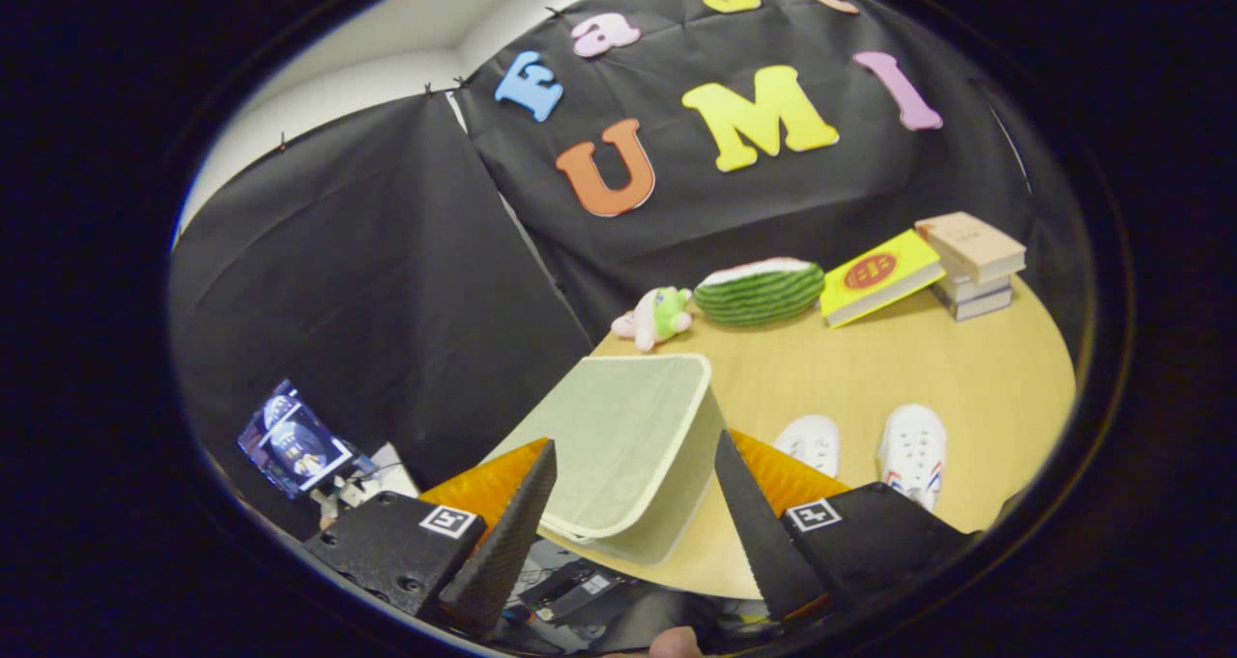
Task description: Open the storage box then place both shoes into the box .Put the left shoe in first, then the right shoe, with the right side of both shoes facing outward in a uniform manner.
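While I look along the fingers, the round wooden table (928,368) carries everything, and the pale storage box (618,445) sits at its near edge, between and just ahead of my gripper (633,523), whose fingers stand spread apart, gripping nothing. Along the far edge I see a stack of books (976,262) with a yellow book (879,276) leaning on it, then a watermelon-slice toy (761,291). Two white shoes (870,450) lie just beside the box. A small plush toy (659,318) sits beside the watermelon.
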